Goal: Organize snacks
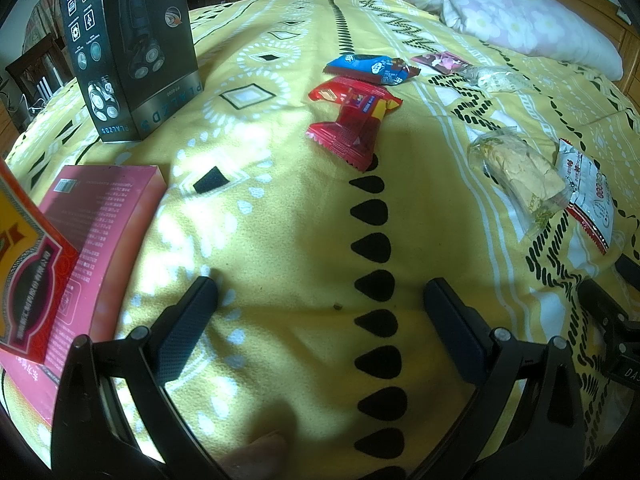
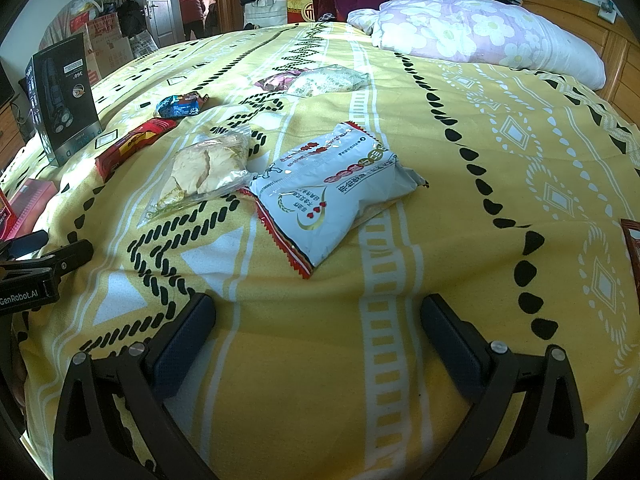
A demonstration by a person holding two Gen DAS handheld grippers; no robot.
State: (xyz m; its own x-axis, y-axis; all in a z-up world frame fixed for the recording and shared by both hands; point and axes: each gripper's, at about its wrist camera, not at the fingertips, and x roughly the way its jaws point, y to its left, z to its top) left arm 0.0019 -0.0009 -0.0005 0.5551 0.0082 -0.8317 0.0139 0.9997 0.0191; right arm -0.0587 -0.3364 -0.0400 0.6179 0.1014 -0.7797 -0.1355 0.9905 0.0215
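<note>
- Yellow patterned bedspread [image 2: 460,240] is seen across both views, with a floral quilt [image 2: 480,32] bunched at its far side.
- Left gripper [image 1: 320,300] is held wide open just above the cloth, and nothing is gripped between its fingers.
- Right gripper [image 2: 318,312] is likewise spread wide and empty, low over the bedspread.
- Nearest the right gripper, a white snack bag [image 2: 328,192] is laid flat; its edge is touched by a clear bag of pale crackers [image 2: 204,168].
- Ahead of the left gripper, two red packs [image 1: 352,116] are stacked crosswise, with a blue pack [image 1: 372,68] just behind them.
- Farther off, a pink pack [image 2: 276,80] is seen beside a clear bag of white pieces [image 2: 332,78].
- At the left, a pink box [image 1: 100,232] is laid flat near the left gripper, and a black shaver box [image 1: 132,48] is stood upright beyond it.
</note>
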